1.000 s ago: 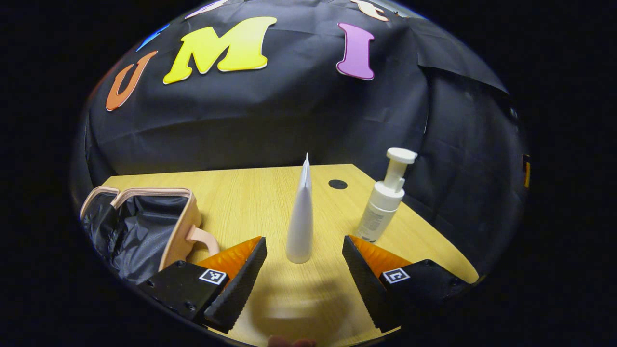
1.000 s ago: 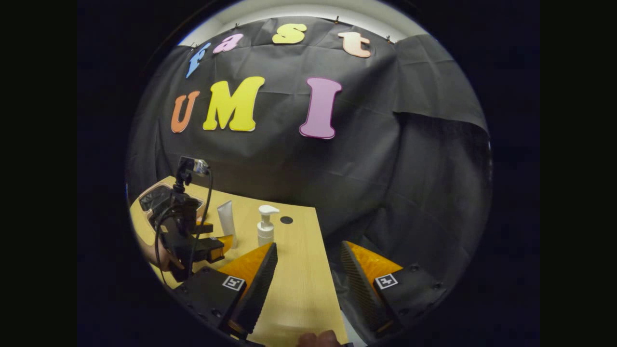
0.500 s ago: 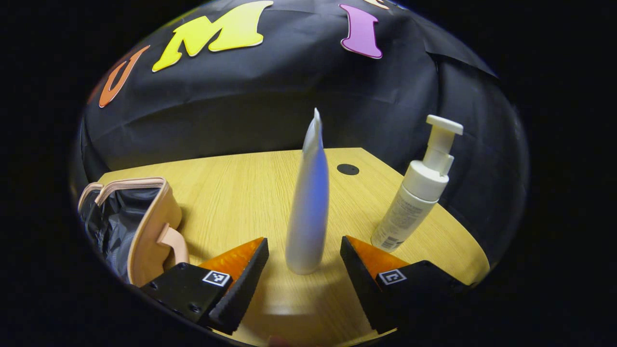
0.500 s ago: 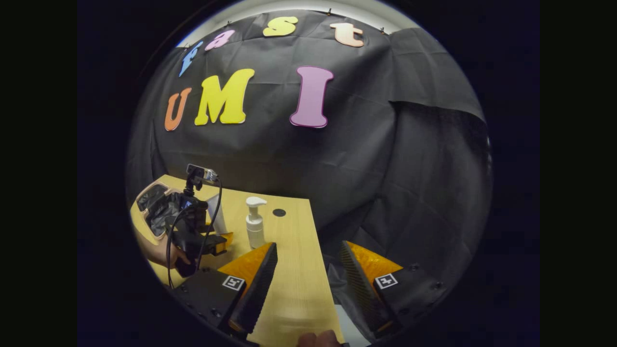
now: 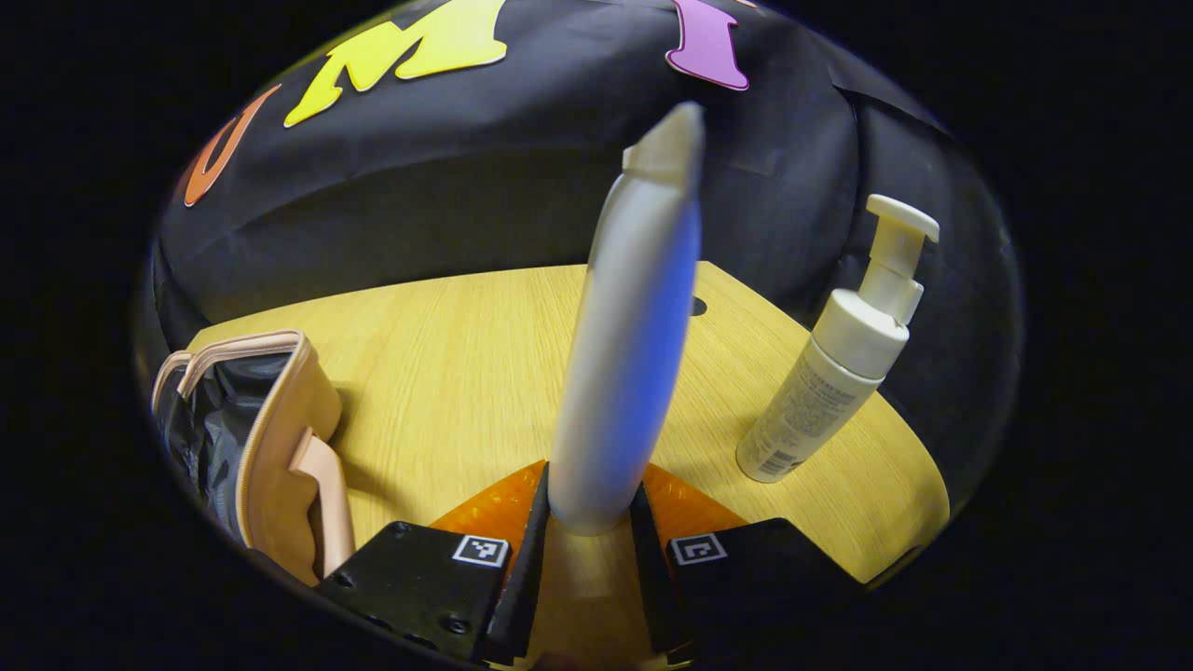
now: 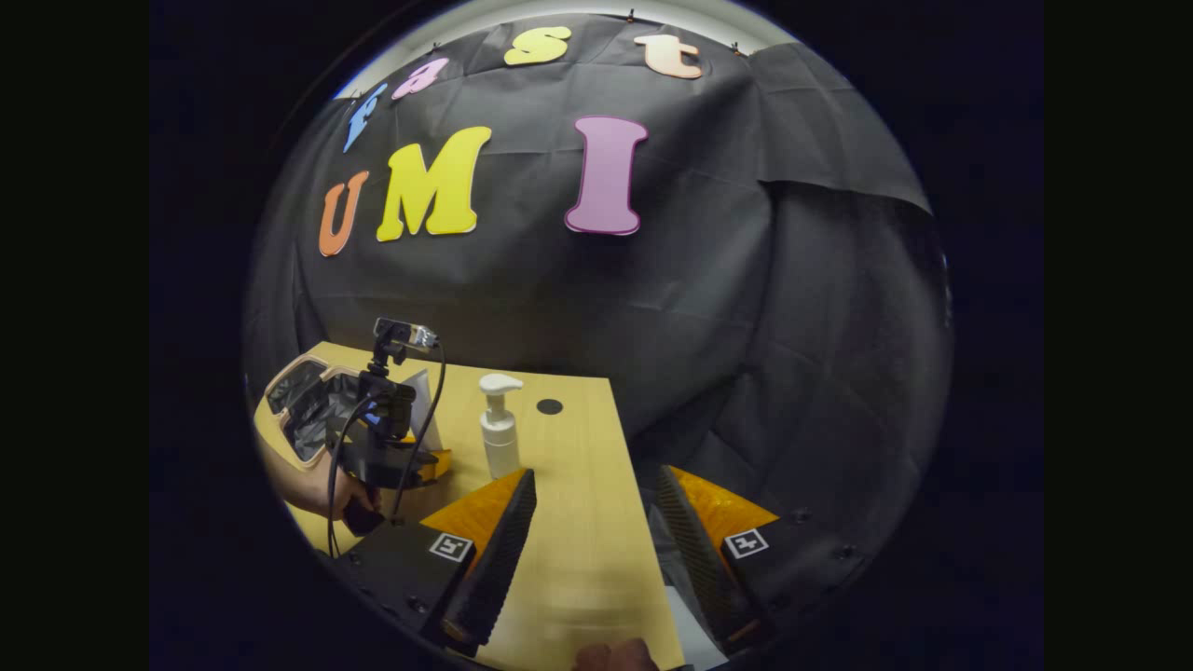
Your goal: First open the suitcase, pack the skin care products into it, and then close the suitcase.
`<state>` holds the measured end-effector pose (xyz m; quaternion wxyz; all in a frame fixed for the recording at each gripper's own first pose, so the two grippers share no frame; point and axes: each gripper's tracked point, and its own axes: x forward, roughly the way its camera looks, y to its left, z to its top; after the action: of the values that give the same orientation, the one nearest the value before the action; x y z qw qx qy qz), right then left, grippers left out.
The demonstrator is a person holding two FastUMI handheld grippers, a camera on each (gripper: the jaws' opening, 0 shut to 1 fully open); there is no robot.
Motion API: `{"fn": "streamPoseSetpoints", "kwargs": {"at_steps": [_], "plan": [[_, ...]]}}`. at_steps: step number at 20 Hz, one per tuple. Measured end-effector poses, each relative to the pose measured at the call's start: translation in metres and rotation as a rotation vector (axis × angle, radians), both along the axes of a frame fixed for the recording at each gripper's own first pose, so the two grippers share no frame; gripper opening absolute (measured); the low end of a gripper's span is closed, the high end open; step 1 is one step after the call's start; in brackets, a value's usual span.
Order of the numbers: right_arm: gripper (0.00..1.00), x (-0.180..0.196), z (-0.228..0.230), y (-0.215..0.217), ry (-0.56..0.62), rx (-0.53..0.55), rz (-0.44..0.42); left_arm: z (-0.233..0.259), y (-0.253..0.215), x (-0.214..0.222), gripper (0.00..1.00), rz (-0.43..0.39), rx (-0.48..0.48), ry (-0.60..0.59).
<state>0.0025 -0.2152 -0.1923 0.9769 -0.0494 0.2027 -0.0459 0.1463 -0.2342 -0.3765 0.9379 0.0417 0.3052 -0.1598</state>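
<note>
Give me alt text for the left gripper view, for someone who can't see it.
The left tool is closed on the base of an upright white tube standing on a wooden table. A white pump bottle stands to the right, and an open pink suitcase with a dark lining sits at the left.

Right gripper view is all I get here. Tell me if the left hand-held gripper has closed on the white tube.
Observer: Yes. In the left gripper view the left hand-held gripper presses both fingers on the white tube near its base; the tube stands upright.
Operator: Report the gap to the pump bottle.
Observer: The pump bottle stands upright on the table, clear of the tube, to its right in that view.
Operator: Describe the suitcase side nearest that gripper.
Observer: The suitcase lies open at the left, with its carry handle on the wall facing the gripper.
</note>
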Motion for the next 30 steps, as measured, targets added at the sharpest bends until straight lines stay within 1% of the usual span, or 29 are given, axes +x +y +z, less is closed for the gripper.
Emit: {"fn": "streamPoseSetpoints", "kwargs": {"at_steps": [1,4,5,7,9,10,11,12,13,14,17,19,21,22,23,24,26,27,29,30], "plan": [[0.78,0.005,-0.006,0.004,-0.003,0.012,0.018,0.010,0.003,-0.001,0.48,0.007,-0.005,-0.017],[0.79,0.033,-0.023,0.027,-0.018,0.064,0.056,0.046,0.019,-0.012,0.48,0.017,-0.001,-0.053],[0.77,0.044,-0.035,0.034,-0.017,0.083,0.067,0.060,0.024,-0.018,0.48,0.019,-0.007,-0.061],[0.80,0.065,-0.057,0.049,-0.003,0.123,0.079,0.085,0.039,-0.034,0.48,0.038,-0.014,-0.070],[0.78,0.082,-0.081,0.061,0.017,0.138,0.089,0.105,0.051,-0.053,0.48,0.059,-0.041,-0.061],[0.81,0.091,-0.093,0.066,0.029,0.142,0.094,0.115,0.055,-0.060,0.48,0.069,-0.059,-0.060],[0.78,0.098,-0.101,0.070,0.034,0.148,0.097,0.123,0.061,-0.067,0.53,0.079,-0.066,-0.059],[0.77,0.106,-0.110,0.073,0.041,0.146,0.093,0.130,0.067,-0.072,0.48,0.086,-0.066,-0.062],[0.77,0.114,-0.119,0.074,0.044,0.144,0.092,0.139,0.075,-0.076,0.48,0.095,-0.056,-0.072],[0.79,0.123,-0.127,0.076,0.046,0.137,0.092,0.146,0.084,-0.080,0.48,0.105,-0.043,-0.080],[0.80,0.144,-0.148,0.079,0.068,0.139,0.087,0.158,0.111,-0.090,0.48,0.156,-0.033,-0.081],[0.77,0.151,-0.162,0.080,0.093,0.139,0.084,0.161,0.130,-0.094,0.48,0.195,-0.037,-0.066],[0.79,0.155,-0.173,0.083,0.121,0.145,0.087,0.166,0.149,-0.098,0.48,0.228,-0.038,-0.057],[0.77,0.157,-0.176,0.083,0.129,0.136,0.089,0.166,0.159,-0.099,0.48,0.239,-0.027,-0.054],[0.78,0.158,-0.178,0.084,0.131,0.126,0.092,0.165,0.169,-0.101,0.48,0.250,-0.018,-0.049],[0.75,0.160,-0.176,0.085,0.127,0.123,0.090,0.165,0.179,-0.102,0.48,0.264,-0.018,-0.042],[0.64,0.167,-0.175,0.087,0.121,0.100,0.090,0.165,0.197,-0.107,0.48,0.292,-0.035,-0.025],[0.63,0.168,-0.177,0.087,0.121,0.091,0.086,0.163,0.207,-0.109,0.48,0.306,-0.043,-0.013],[0.52,0.169,-0.176,0.087,0.131,0.077,0.073,0.159,0.226,-0.113,0.48,0.322,-0.058,0.016],[0.51,0.167,-0.176,0.086,0.144,0.067,0.062,0.158,0.238,-0.113,0.48,0.321,-0.061,0.028]]}}
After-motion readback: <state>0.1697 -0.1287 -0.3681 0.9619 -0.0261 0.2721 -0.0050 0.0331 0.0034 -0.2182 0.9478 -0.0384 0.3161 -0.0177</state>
